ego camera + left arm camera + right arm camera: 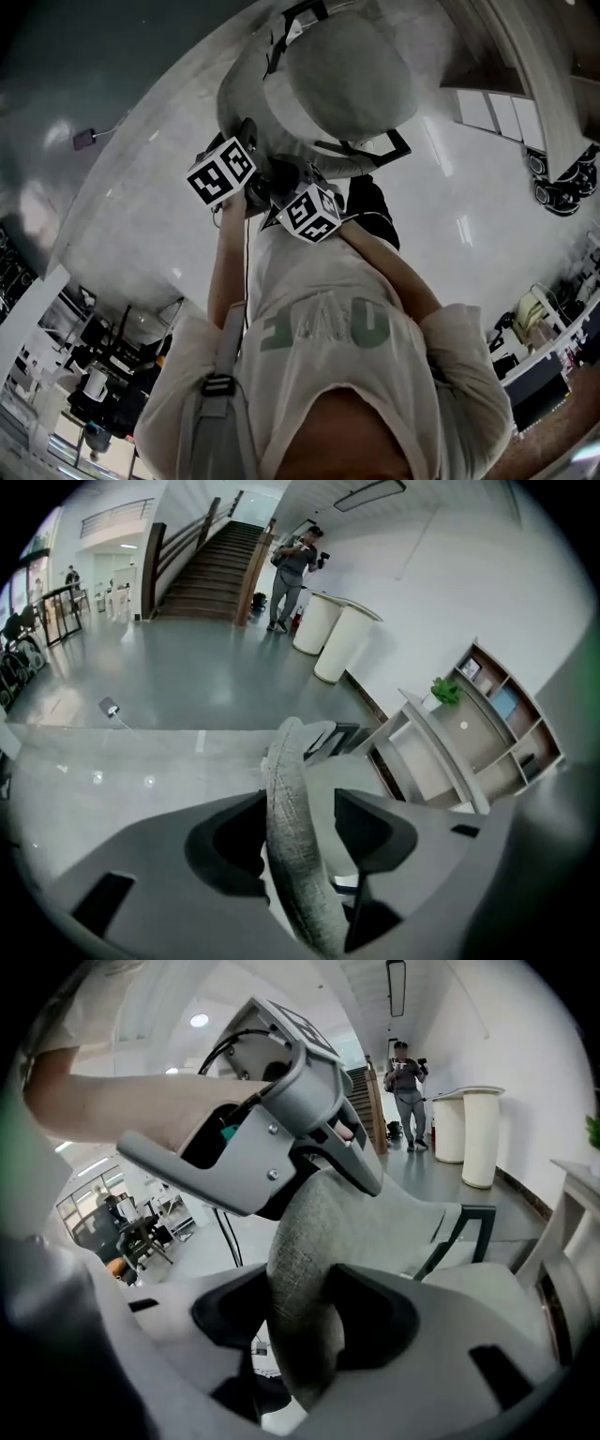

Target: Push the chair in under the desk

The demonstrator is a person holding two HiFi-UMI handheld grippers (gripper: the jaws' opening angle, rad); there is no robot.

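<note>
Nearest: left gripper (300, 823) and right gripper (298, 1321), jaws wide apart over the chair back (286, 761), not squeezing. Squeeze softly with both first. Then push the chair (347, 75) at 12 o'clock slowly and straight toward the table (127, 216) at 10 o'clock.

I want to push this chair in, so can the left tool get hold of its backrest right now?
Probably yes: the edge of the backrest stands between the open jaws of the left tool, with a gap beside it and nothing else in the way.
</note>
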